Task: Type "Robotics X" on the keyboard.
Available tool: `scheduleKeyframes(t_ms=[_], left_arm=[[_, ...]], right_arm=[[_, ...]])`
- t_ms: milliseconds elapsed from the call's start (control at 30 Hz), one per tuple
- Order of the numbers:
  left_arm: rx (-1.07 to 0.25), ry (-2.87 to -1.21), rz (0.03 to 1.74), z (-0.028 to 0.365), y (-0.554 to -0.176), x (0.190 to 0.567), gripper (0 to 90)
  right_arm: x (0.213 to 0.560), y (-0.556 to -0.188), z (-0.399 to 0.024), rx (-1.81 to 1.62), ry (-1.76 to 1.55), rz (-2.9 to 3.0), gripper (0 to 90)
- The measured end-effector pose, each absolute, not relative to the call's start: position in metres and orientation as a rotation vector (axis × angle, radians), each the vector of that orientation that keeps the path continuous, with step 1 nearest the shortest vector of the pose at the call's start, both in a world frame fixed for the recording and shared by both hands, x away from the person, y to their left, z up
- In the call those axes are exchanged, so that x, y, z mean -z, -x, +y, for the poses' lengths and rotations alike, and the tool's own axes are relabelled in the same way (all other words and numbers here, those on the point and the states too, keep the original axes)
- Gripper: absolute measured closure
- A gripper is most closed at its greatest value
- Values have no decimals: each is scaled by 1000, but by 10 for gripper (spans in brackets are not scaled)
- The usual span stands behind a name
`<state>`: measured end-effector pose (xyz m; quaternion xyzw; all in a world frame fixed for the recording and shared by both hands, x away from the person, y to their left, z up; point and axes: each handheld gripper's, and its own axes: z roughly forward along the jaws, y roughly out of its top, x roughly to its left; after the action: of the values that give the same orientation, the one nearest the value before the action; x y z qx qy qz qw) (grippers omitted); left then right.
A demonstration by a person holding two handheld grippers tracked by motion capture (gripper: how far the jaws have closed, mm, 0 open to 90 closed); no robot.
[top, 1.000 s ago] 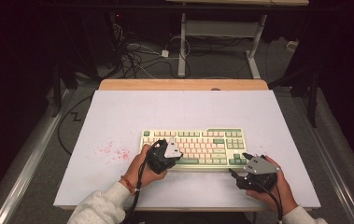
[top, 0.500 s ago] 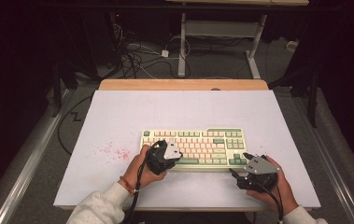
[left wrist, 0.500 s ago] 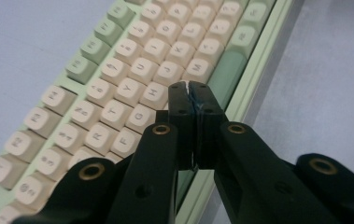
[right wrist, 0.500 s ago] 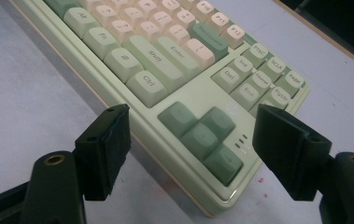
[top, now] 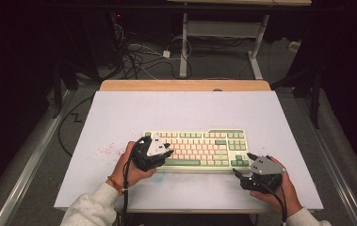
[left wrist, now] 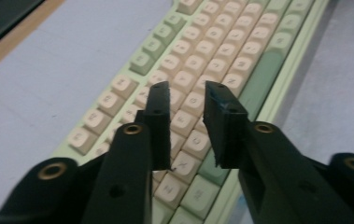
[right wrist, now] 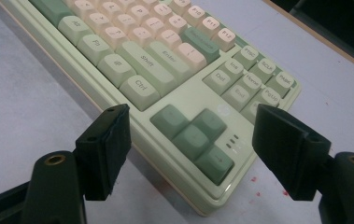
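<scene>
Tabletop (top: pixel 119 113) pale, floor beyond dark with cables; left gripper (left wrist: pixel 187 100) fingers, shut earlier, have just been opening above keyboard (top: pixel 199 147); right gripper (right wrist: pixel 191 126) fingers wide apart.

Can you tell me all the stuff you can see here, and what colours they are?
keyboard: one, pale green with cream and darker green keys, near middle of the table
table: one, light lilac top with a wooden far edge
red specks: a few, on the table left of the keyboard
cables: a tangle, black and white, on the floor behind
left claw: one, black, jaws a little apart, nothing between, over the letter keys
right claw: one, black, jaws wide, at the keyboard's arrow-key corner
sleeves: two, light grey, bottom edge
</scene>
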<state>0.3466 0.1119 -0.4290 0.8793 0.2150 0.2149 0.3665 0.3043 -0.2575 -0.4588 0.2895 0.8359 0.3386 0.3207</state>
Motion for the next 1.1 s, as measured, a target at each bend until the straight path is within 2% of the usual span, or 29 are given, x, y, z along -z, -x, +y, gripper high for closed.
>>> scheduleKeyframes(t_ms=[200,333,500,867,1100], left_arm=[[-620,-2239,582,125,-343,432,450],[-646,-2214,587,133,-340,433,337],[-676,-2179,607,146,-337,438,245],[-731,-2219,683,169,-323,456,188],[-739,-2238,713,180,-313,466,185]], right_arm=[[458,-304,-258,-896,-768,2194,285],[458,-305,-259,-899,-774,2196,285],[458,-305,-259,-912,-785,2201,286],[453,-306,-261,-936,-805,2197,300],[446,-308,-261,-981,-809,2188,356]])
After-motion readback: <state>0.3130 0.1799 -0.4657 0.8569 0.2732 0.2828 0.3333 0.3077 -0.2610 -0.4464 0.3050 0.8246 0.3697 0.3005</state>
